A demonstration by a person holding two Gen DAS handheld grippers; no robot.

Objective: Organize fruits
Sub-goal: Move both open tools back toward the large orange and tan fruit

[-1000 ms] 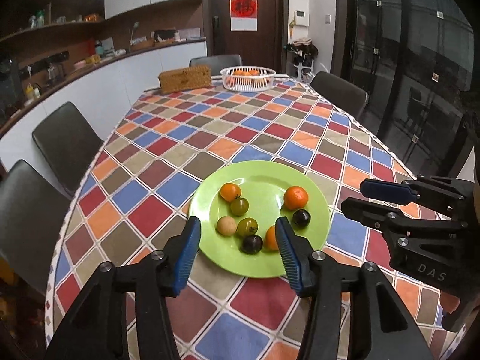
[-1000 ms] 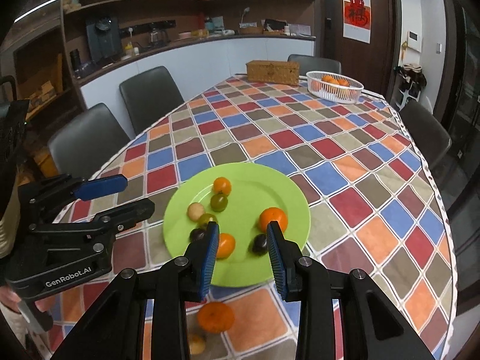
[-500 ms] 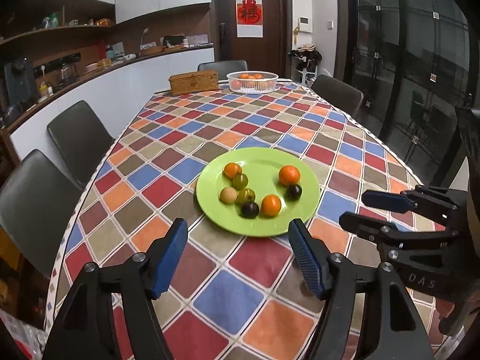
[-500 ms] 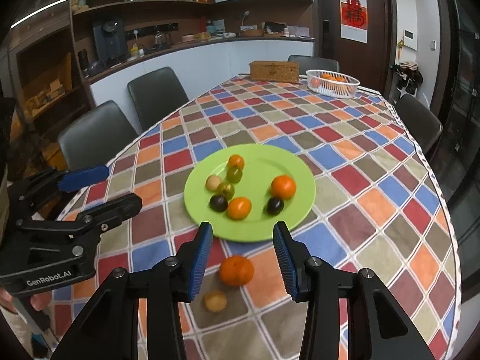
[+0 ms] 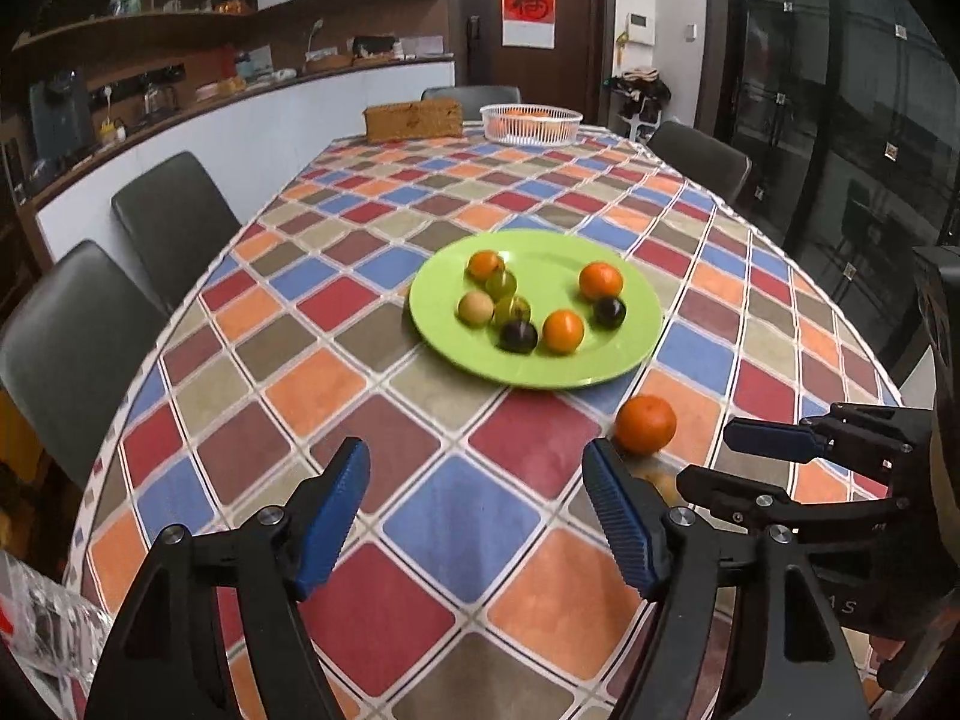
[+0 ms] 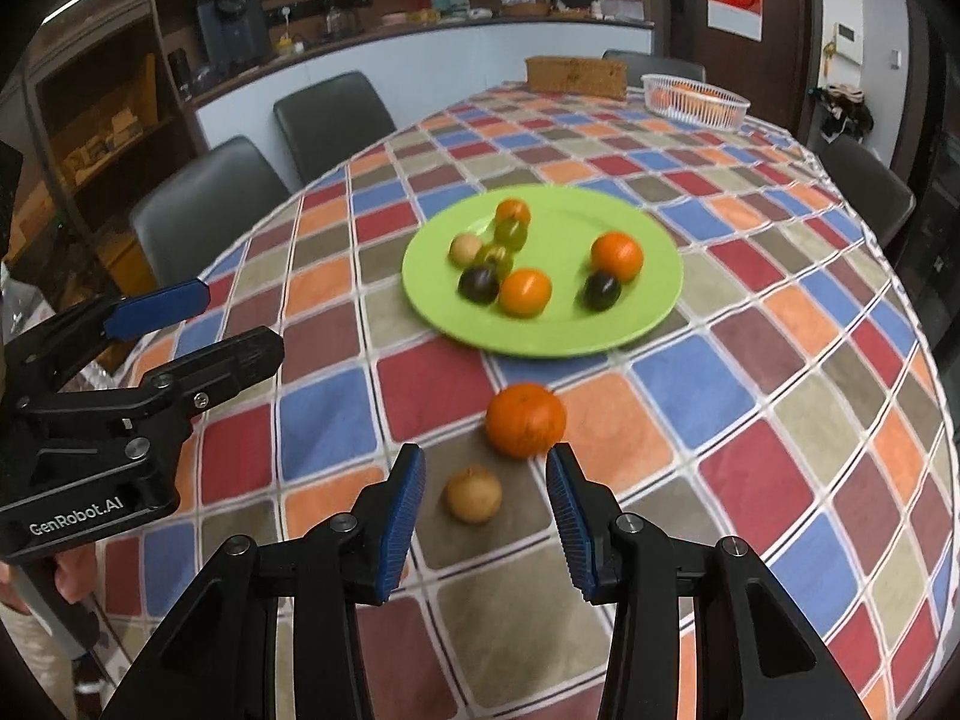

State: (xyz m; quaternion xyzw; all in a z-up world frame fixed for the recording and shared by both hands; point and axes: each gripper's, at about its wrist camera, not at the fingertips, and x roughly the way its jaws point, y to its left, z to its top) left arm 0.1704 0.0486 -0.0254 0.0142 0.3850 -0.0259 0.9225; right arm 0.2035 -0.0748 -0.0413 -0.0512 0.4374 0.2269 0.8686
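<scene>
A green plate [image 5: 600, 360] [image 6: 654, 276] sits mid-table with several small fruits on it: oranges, green, dark and tan ones. A loose orange [image 6: 525, 420] [image 5: 645, 423] lies on the tablecloth just in front of the plate. A small tan fruit [image 6: 473, 494] lies nearer, between my right gripper's open fingers. My right gripper [image 6: 485, 510] is open and empty; it also shows at the right of the left wrist view [image 5: 744, 459]. My left gripper [image 5: 474, 516] is open and empty over the tablecloth, and shows at the left of the right wrist view [image 6: 204, 324].
A white basket [image 5: 531, 123] [image 6: 696, 101] with oranges and a brown box [image 5: 413, 119] [image 6: 576, 75] stand at the table's far end. Dark chairs [image 5: 174, 216] line both sides. A counter with shelves runs along the left wall.
Both grippers have pulled back from the plate toward the table's near end. The loose orange and tan fruit now lie in front of the right gripper, whose fingers have opened wider.
</scene>
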